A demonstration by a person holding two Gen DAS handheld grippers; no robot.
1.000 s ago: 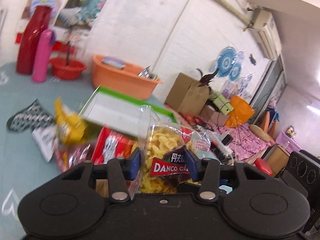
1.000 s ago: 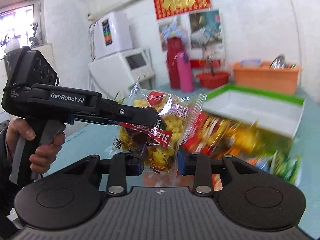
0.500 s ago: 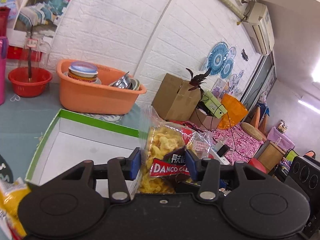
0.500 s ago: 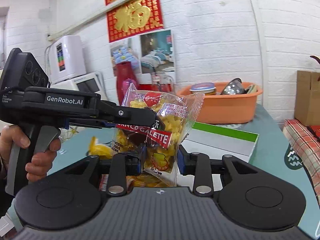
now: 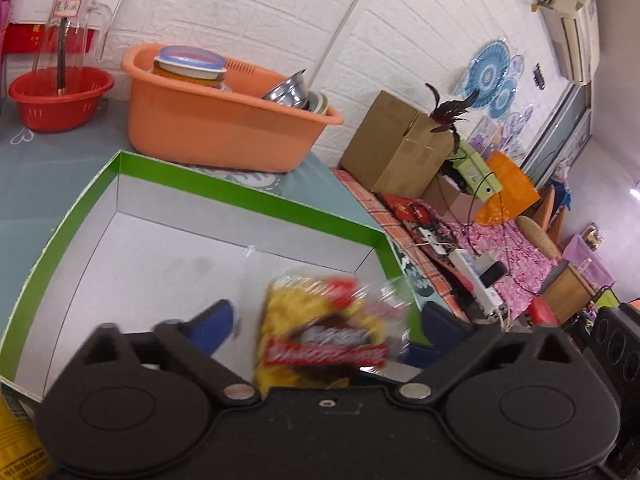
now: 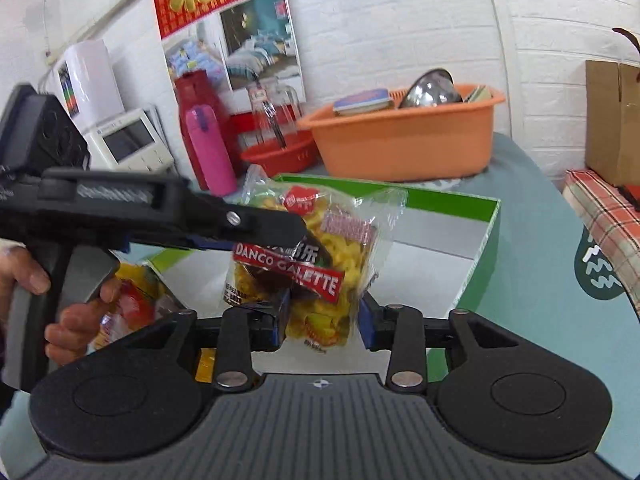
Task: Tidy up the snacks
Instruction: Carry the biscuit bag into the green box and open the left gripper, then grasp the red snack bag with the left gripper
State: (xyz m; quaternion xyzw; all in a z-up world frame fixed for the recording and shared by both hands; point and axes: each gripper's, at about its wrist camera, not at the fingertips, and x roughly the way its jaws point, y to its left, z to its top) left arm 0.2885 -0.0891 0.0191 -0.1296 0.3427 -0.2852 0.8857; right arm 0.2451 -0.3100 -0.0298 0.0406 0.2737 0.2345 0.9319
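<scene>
One snack bag (image 5: 326, 344) btwn wide-apart jaws of left hand-held gripper (image 5: 326, 320), untouched.

The snack bag (image 5: 324, 340) hangs over the box (image 5: 248, 196), with the basin (image 5: 224, 128) behind.

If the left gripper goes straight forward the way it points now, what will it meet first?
Most likely the snack bag, which sits blurred between the open pads of the left gripper, its jaws having just opened. Beyond it lies the white floor of the green-rimmed box; depth is unclear.
</scene>
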